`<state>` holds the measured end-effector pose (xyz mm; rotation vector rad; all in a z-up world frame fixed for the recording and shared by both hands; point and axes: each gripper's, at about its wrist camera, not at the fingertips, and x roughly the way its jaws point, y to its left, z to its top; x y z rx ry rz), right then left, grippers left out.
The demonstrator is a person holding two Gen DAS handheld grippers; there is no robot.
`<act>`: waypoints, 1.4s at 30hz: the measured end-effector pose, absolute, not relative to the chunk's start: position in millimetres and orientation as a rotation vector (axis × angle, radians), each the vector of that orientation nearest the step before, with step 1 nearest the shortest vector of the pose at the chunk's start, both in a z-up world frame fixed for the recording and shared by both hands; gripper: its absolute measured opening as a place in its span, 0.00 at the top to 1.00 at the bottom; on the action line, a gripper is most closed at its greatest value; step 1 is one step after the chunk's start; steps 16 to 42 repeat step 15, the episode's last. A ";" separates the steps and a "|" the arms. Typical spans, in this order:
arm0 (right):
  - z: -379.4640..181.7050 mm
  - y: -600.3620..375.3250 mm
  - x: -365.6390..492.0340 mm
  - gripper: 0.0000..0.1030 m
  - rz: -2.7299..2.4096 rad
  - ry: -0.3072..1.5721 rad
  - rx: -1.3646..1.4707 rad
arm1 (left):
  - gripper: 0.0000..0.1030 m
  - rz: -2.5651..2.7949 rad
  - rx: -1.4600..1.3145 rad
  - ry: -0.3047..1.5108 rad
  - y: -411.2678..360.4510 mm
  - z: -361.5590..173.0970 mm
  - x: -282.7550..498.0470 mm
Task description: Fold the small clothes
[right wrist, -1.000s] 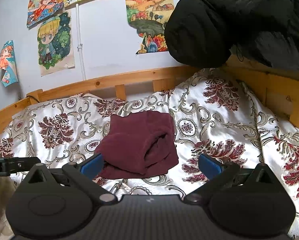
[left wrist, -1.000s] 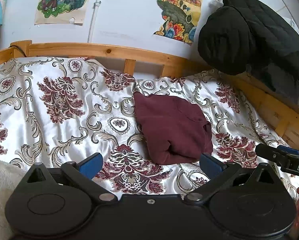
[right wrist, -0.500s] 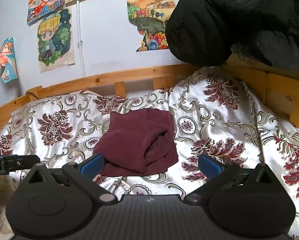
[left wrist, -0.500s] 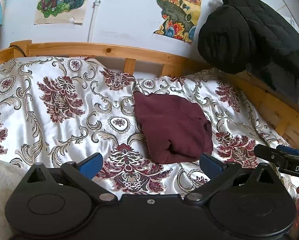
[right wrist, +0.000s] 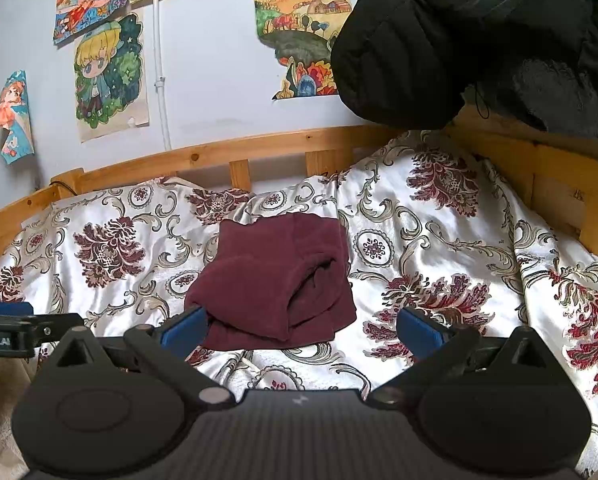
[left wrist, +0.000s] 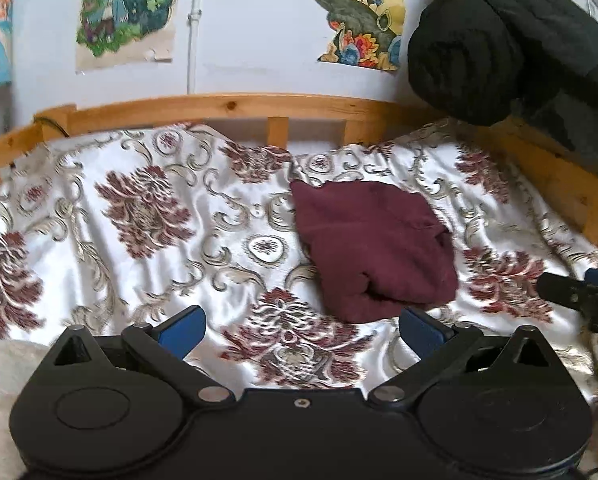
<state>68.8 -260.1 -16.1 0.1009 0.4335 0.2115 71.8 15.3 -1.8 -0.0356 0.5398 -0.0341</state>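
A folded maroon garment (left wrist: 373,248) lies on the floral bedspread (left wrist: 159,216); it also shows in the right wrist view (right wrist: 275,284), layered edges facing me. My left gripper (left wrist: 301,330) is open and empty, hovering in front of and left of the garment. My right gripper (right wrist: 303,330) is open and empty, just in front of the garment, its left blue pad (right wrist: 185,330) close to the garment's near corner. Each gripper's side shows at the edge of the other's view (left wrist: 579,296) (right wrist: 7,326).
A wooden bed rail (left wrist: 227,106) runs along the back and right side (right wrist: 567,184). A black quilted jacket (right wrist: 479,36) hangs over the right corner. Drawings (right wrist: 107,76) are on the wall. A cream fleece fabric (left wrist: 3,384) lies at the lower left.
Both grippers have drawn slightly back and tilted a little; the garment sits a bit farther and lower in view. The garment has not moved. Both grippers stay open.
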 end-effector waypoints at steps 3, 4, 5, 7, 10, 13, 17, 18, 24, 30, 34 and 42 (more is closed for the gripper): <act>-17.0 -260.9 70.9 0.00 0.213 0.441 0.101 | 0.01 -0.051 -0.044 0.546 16.8 -1.6 72.7; -17.5 -261.1 71.6 0.00 0.213 0.444 0.100 | 0.01 -0.055 -0.045 0.547 16.9 -1.7 72.9; -18.0 -260.9 72.1 0.00 0.213 0.448 0.099 | 0.01 -0.055 -0.044 0.544 16.6 -1.5 73.0; -18.2 -260.8 72.9 0.00 0.215 0.455 0.096 | 0.01 -0.052 -0.042 0.539 17.0 -1.6 72.7; -19.0 -260.6 73.7 0.00 0.217 0.462 0.091 | 0.01 -0.051 -0.043 0.542 17.0 -1.8 73.5; -18.7 -260.6 74.0 0.00 0.216 0.467 0.091 | 0.01 -0.052 -0.045 0.546 16.5 -2.1 74.3; -18.6 -261.2 73.8 0.00 0.214 0.470 0.092 | 0.01 -0.050 -0.043 0.547 16.6 -2.2 74.4; -18.6 -261.2 73.8 0.00 0.214 0.470 0.092 | 0.01 -0.050 -0.043 0.547 16.6 -2.2 74.4; -18.6 -261.2 73.8 0.00 0.214 0.470 0.092 | 0.01 -0.050 -0.043 0.547 16.6 -2.2 74.4; -18.6 -261.2 73.8 0.00 0.214 0.470 0.092 | 0.01 -0.050 -0.043 0.547 16.6 -2.2 74.4; -18.6 -261.2 73.8 0.00 0.214 0.470 0.092 | 0.01 -0.050 -0.043 0.547 16.6 -2.2 74.4; -18.6 -261.2 73.8 0.00 0.214 0.470 0.092 | 0.01 -0.050 -0.043 0.547 16.6 -2.2 74.4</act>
